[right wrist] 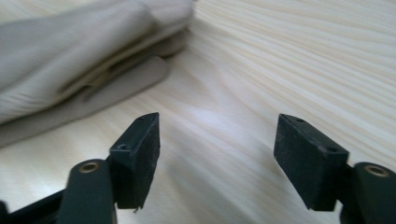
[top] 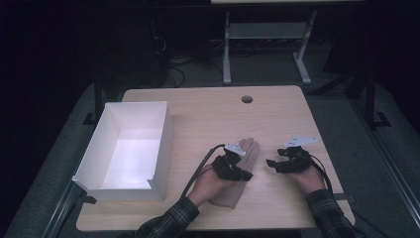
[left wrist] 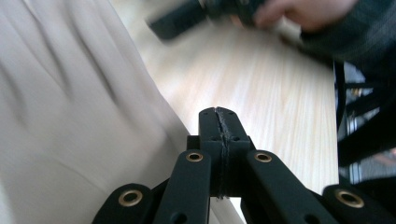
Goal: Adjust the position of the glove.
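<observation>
A beige glove (top: 249,148) lies flat in the middle of the wooden table (top: 208,114), fingers pointing away from me. My left gripper (top: 246,174) rests over the glove's right side, jaws pressed together with nothing seen between them. In the left gripper view the shut gripper (left wrist: 219,116) points past the glove's edge (left wrist: 70,116) onto bare wood. My right gripper (top: 270,162) sits on the table just right of the glove, pointing toward it. Its jaws stand wide apart (right wrist: 217,119) over bare wood, with the glove's fingers (right wrist: 70,56) ahead to the left.
An open white box (top: 166,134) stands on the table's left side. A round cable hole (top: 246,99) sits near the far edge. Beyond the table a white desk frame (top: 267,29) and cables stand on the dark floor. The other hand's gripper (left wrist: 177,21) appears blurred.
</observation>
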A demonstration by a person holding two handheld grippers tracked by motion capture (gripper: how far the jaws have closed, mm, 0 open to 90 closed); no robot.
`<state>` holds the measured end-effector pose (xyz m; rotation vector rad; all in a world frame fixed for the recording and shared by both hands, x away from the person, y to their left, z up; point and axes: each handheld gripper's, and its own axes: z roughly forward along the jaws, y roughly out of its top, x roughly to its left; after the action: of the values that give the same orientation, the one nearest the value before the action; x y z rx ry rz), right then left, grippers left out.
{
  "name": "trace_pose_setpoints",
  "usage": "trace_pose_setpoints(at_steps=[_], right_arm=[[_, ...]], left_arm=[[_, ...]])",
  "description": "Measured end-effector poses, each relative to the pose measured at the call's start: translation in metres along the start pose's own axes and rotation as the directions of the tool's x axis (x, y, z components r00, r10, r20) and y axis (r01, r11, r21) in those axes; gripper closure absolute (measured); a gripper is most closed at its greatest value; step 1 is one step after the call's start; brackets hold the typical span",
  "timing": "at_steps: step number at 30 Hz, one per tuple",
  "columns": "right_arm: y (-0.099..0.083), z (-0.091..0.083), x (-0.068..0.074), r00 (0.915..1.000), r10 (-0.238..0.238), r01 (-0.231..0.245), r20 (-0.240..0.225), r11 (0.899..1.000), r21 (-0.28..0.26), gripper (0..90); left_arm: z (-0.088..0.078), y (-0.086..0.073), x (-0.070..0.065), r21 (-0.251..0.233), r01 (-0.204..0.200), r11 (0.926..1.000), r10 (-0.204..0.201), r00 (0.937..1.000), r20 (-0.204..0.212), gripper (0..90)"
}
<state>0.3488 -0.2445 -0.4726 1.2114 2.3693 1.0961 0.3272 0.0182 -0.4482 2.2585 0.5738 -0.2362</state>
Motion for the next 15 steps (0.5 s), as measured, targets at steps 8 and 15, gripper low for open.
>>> trace_pose_setpoints(at_steps=[8,15], right_arm=[[-0.008,0.002,-0.010,0.9981,0.010,-0.009,0.060,1.000,-0.012,27.3],[-0.008,0.003,-0.008,0.9970,0.004,-0.003,0.077,1.000,-0.015,26.2]], left_arm=[[0.000,-0.018,-0.005,0.054,-0.012,0.9985,0.014,0.9994,-0.031,89.4],[-0.013,-0.031,-0.003,0.056,0.001,0.9984,0.001,0.9989,-0.047,89.5]])
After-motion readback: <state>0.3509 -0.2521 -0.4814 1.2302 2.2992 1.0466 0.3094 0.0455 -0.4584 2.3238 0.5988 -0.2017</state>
